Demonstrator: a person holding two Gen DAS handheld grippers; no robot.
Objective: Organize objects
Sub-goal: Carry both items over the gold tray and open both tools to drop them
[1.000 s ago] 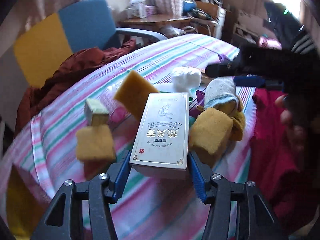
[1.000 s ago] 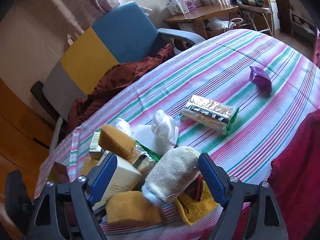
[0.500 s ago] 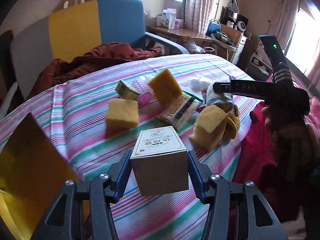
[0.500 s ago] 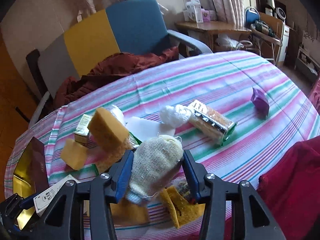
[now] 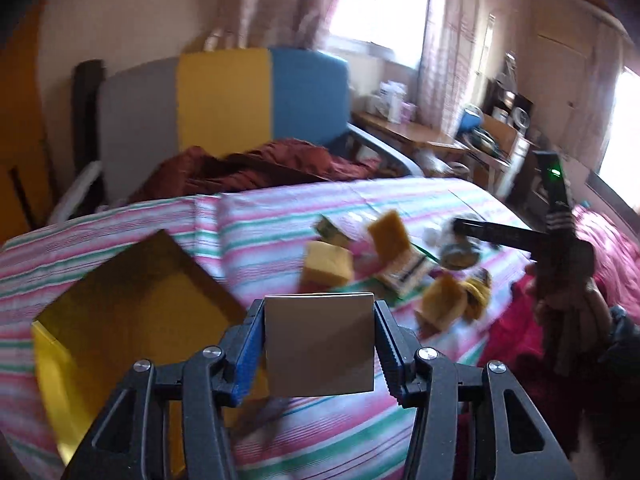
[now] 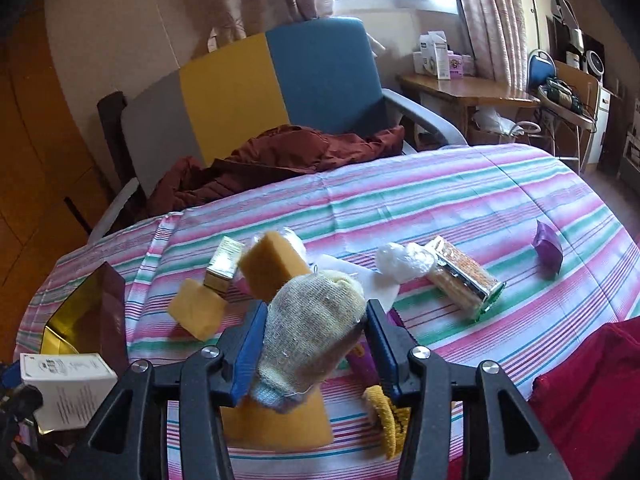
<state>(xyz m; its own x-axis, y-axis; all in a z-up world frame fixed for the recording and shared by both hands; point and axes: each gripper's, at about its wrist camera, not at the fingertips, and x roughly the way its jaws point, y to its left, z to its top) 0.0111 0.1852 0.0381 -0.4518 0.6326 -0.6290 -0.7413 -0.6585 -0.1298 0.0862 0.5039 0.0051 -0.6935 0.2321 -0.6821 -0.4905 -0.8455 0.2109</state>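
My left gripper [image 5: 320, 350] has its jaws partly open and closing on a box [image 5: 320, 346], pads pressed to both its sides; the box hangs above the striped bench [image 5: 280, 208], just right of the gold tray [image 5: 132, 304]; my right gripper [image 6: 316, 350] has its jaws partly open, clamped on a knit glove [image 6: 312, 332], lifted over the sponges [image 6: 272, 266], right of the tray.

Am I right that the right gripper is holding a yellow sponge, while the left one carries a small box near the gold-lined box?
Not quite. The right gripper is clamped on a knitted glove, not a sponge, as the right wrist view shows; yellow sponges lie around it on the table. The rest holds: the left gripper grips a small box beside the gold-lined box.
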